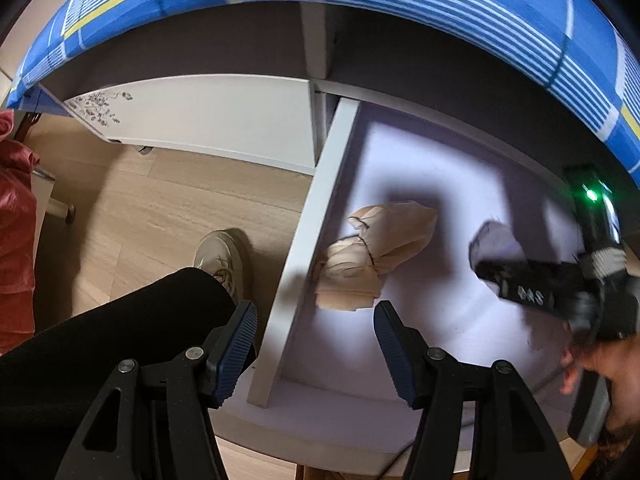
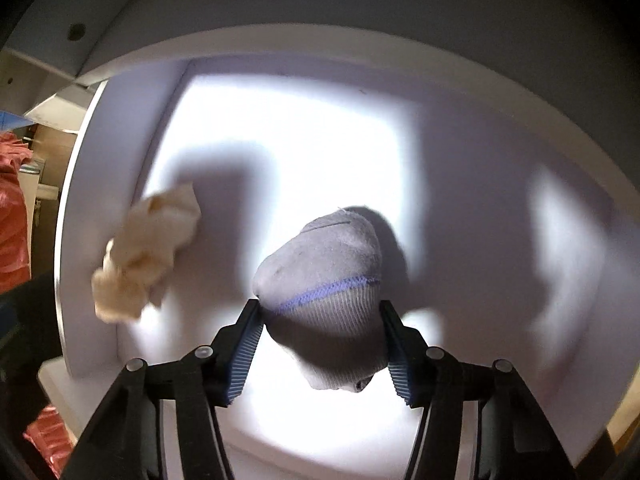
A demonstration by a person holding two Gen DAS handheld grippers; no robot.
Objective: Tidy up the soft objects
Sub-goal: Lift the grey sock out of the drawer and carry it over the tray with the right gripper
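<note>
The right gripper (image 2: 322, 334) grasps a rolled grey sock with a purple stripe (image 2: 324, 276) above a white open drawer (image 2: 460, 184). A knotted beige cloth bundle (image 2: 146, 250) lies by the drawer's left wall. The left gripper (image 1: 316, 340) hangs released, holding nothing.

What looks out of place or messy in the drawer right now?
Nothing is spilled or damaged. The beige bundle lies loosely knotted and rumpled against the drawer left wall, its ends sticking out. The grey sock roll sits between the right hand-held gripper pads.

no readable text, faint blurred marks on right gripper (image 1: 532, 292), scribbles on white panel (image 1: 100, 108) illegible
</note>
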